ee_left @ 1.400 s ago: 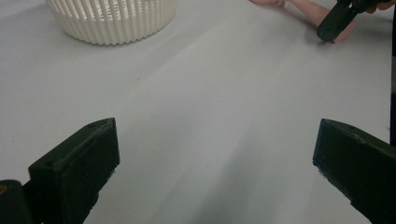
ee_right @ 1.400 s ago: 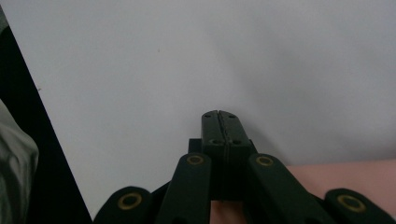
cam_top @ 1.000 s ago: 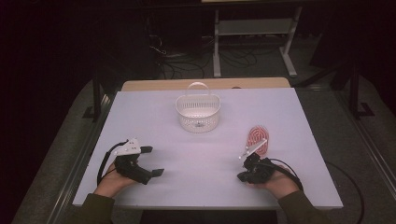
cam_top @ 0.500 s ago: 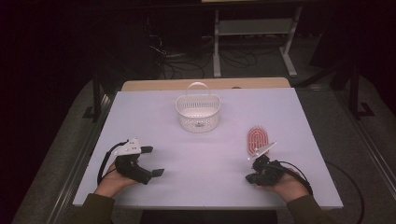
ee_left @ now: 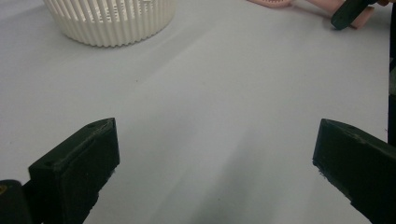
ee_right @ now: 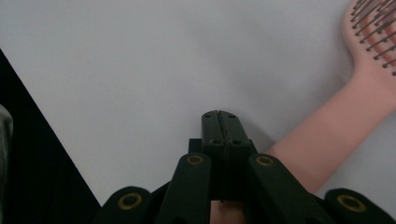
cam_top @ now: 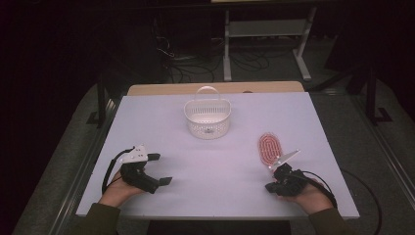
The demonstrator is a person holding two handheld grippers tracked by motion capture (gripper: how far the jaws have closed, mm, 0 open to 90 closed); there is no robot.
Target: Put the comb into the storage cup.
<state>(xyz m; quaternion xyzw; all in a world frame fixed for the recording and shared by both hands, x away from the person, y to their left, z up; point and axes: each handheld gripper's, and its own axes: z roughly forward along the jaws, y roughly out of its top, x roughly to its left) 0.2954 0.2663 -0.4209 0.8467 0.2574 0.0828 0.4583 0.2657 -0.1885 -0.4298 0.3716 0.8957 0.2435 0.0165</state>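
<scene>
A pink hairbrush point(cam_top: 268, 147) lies bristles up on the white table point(cam_top: 215, 161), right of centre, its handle running back toward my right hand. My right gripper point(cam_top: 269, 187) sits just behind it near the front edge. Its jaws are shut with nothing between them, and the brush handle point(ee_right: 322, 149) passes beside and under them. My left gripper point(cam_top: 161, 169) rests at the front left, with its jaws wide open over bare table point(ee_left: 215, 158). A white slatted basket point(cam_top: 207, 117) stands at the back centre.
The basket point(ee_left: 109, 21) and the brush handle point(ee_left: 359, 21) lie far ahead in the left gripper view, with the right gripper's dark jaw point(ee_left: 348, 11) beside the handle. The table's front edge point(ee_right: 42, 140) runs close by the right gripper. Cables trail from both grippers.
My right hand has drawn back from the brush toward the front right of the table. The brush, the basket and my left hand have stayed put.
</scene>
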